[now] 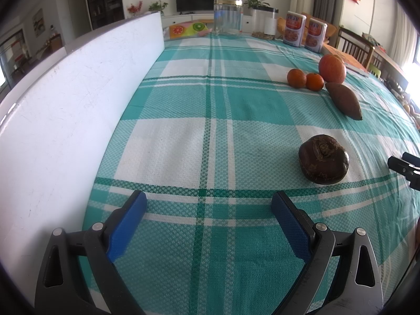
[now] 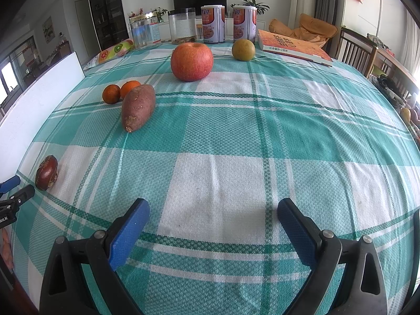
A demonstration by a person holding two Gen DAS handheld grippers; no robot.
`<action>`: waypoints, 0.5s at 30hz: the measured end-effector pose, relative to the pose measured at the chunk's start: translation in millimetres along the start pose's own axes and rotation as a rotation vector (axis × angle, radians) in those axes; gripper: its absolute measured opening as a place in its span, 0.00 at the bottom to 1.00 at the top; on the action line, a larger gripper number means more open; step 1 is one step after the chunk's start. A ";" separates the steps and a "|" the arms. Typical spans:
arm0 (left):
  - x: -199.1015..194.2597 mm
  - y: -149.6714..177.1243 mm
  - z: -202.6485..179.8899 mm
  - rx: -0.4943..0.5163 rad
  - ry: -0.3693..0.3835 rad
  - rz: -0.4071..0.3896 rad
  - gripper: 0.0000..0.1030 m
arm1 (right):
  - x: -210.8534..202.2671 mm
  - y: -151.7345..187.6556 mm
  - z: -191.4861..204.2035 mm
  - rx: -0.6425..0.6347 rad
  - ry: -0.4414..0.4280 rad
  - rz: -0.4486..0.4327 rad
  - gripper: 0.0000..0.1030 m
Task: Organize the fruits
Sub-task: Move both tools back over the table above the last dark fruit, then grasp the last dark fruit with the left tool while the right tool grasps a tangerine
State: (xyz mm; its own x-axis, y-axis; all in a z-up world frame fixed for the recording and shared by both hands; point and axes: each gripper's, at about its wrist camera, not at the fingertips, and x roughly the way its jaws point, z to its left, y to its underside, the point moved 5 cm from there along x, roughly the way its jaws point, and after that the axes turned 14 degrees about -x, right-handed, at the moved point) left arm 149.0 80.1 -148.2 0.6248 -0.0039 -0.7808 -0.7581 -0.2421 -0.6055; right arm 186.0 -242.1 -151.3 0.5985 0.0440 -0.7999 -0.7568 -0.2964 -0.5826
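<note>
A red apple (image 2: pixel 191 61), two small tangerines (image 2: pixel 111 93) (image 2: pixel 130 88), a sweet potato (image 2: pixel 138 106), a green-yellow pear (image 2: pixel 243 49) and a dark brown water chestnut (image 2: pixel 46 172) lie on the teal plaid tablecloth (image 2: pixel 236 136). In the left wrist view the chestnut (image 1: pixel 323 159) lies ahead to the right, with the sweet potato (image 1: pixel 344 99), tangerines (image 1: pixel 296 78) (image 1: pixel 314 81) and apple (image 1: pixel 332 68) beyond. My left gripper (image 1: pixel 208 204) is open and empty above the cloth. My right gripper (image 2: pixel 214 211) is open and empty, well short of the fruits.
A white board (image 1: pixel 71 99) stands along the table's left edge. Jars (image 2: pixel 182 25) (image 2: pixel 143 30), two cans (image 2: pixel 213 24) (image 2: pixel 244 23) and a book (image 2: pixel 294 47) stand at the far end. Chairs (image 2: pixel 354 50) stand at the right.
</note>
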 end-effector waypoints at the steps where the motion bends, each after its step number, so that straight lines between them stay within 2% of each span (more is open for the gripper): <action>1: 0.0 0.0 0.1 0.000 0.002 0.001 0.94 | -0.1 0.0 0.5 0.000 0.000 0.000 0.95; 8: 0.1 2.0 0.6 0.009 0.027 0.007 0.95 | 0.0 0.2 0.0 0.000 0.000 0.000 0.95; 15: -9.0 6.0 -4.2 0.012 0.114 0.017 0.94 | 0.2 0.2 0.0 0.000 -0.001 -0.001 0.95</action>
State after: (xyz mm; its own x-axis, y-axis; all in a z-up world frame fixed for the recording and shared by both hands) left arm 139.6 74.6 -144.2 0.6282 -0.1186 -0.7690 -0.7708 -0.2298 -0.5942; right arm 185.9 -242.2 -151.6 0.5989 0.0453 -0.7996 -0.7563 -0.2965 -0.5832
